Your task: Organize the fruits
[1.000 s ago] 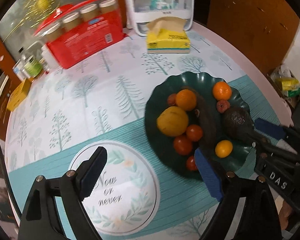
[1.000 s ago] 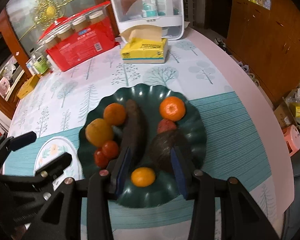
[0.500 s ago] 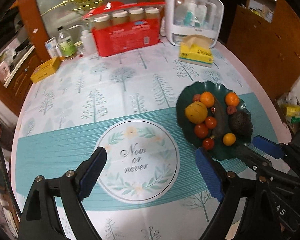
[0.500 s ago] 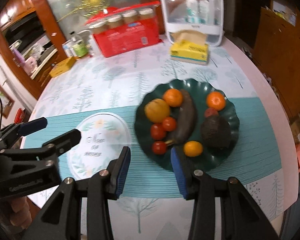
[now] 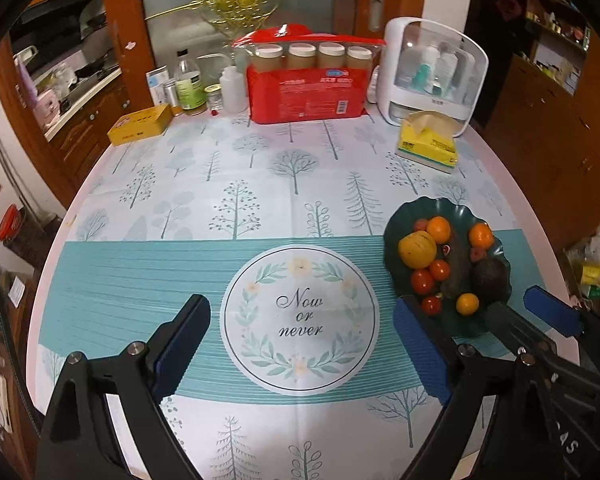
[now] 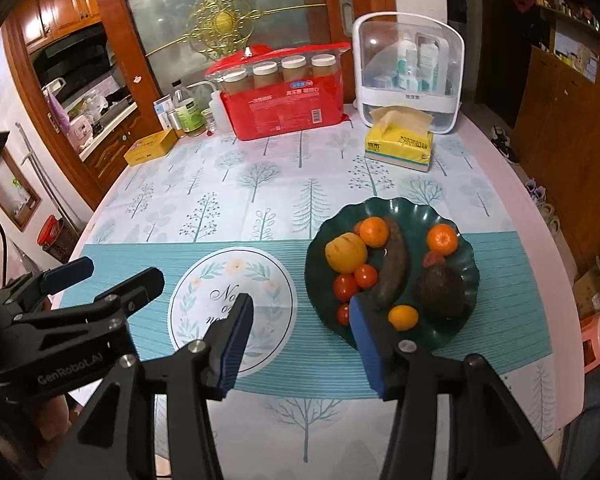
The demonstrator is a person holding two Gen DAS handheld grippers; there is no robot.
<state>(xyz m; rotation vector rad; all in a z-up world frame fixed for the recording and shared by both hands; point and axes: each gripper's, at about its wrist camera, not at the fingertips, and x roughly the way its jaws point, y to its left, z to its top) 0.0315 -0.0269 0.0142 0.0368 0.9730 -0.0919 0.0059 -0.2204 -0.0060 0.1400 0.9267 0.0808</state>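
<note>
Judging by the fruit all gathered in the green plate (image 6: 470, 256), your step now is simply to finish cleanly, so keep both tools clear of that plate. Your left hand-held gripper (image 5: 300, 344) is wide open and empty, left of the plate; your right hand-held gripper (image 6: 300, 334), likewise open and empty, hovers at its near-left rim.

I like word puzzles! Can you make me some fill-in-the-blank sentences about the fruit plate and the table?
1. The fruits lie on a dark ___ plate.
2. The tissue box is ___ in color.
3. Both the left gripper and the right gripper are ___.
4. The round mat reads "Now or ___".

Missing words: green; yellow; open; never
</note>
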